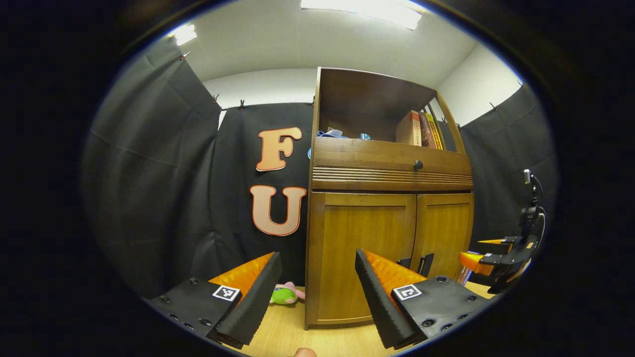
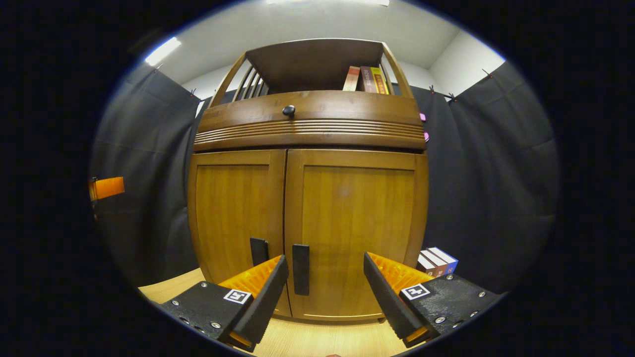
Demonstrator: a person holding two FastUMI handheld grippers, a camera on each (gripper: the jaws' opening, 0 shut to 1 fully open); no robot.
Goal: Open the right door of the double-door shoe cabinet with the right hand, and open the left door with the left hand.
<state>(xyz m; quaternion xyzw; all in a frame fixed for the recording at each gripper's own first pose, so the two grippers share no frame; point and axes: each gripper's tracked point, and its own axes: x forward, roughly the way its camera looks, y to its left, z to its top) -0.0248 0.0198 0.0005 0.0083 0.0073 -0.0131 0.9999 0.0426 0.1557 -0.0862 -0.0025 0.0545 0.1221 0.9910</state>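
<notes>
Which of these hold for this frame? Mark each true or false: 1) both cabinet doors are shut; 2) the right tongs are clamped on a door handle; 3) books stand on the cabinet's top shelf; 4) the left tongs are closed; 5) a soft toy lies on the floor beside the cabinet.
1) True: the left door and right door both sit flush.
2) False: the right tongs are open, with the right door's handle between the fingers, ungripped.
3) True: books stand on the top shelf.
4) False: the left tongs are open, holding nothing.
5) True: a soft toy lies beside the cabinet.
</notes>
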